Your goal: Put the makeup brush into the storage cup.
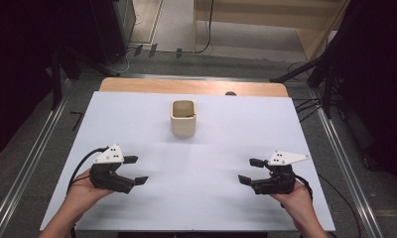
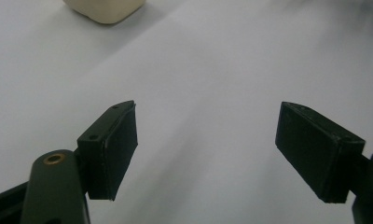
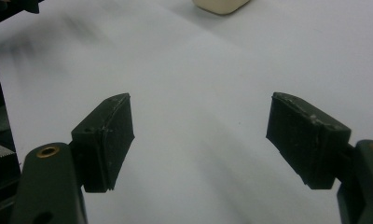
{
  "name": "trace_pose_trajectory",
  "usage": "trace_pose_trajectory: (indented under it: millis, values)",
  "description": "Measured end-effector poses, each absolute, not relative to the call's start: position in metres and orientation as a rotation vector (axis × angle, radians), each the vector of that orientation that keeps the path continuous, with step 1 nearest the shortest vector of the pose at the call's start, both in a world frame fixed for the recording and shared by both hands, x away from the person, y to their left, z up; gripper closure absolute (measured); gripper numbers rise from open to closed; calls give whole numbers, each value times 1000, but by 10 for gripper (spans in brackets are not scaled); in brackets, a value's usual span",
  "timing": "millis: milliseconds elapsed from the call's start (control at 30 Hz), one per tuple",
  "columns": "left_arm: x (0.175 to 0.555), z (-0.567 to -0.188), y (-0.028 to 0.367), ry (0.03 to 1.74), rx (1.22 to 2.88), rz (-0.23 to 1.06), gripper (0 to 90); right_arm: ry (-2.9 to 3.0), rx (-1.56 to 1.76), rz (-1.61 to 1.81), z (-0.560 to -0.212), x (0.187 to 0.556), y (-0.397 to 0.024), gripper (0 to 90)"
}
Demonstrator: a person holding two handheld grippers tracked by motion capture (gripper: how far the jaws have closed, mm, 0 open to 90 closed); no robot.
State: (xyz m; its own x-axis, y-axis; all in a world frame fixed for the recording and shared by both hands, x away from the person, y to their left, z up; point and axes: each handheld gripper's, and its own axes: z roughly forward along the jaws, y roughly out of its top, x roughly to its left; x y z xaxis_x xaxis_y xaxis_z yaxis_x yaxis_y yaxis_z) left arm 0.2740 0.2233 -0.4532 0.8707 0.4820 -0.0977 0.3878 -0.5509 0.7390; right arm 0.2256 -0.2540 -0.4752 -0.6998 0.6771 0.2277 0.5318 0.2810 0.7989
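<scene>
Both the left gripper [image 1: 135,170] and right gripper [image 1: 250,170] rest wide-jawed and empty, angled inward, seemingly poised toward the cream square cup [image 1: 183,118] beyond.

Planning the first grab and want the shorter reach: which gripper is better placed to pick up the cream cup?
Left, marginally. The left gripper sits a bit nearer the cup than the right gripper. Both are open, empty, with bare table between. The difference is small.
</scene>
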Motion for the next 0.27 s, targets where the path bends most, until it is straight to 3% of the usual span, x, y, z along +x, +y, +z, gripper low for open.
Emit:
trace_pose_trajectory:
  millis: [267]
  values:
    - [275, -457, 222, 620, 2234, 146, 190, 2390, 1151, 1387, -476, 228, -254, 211]
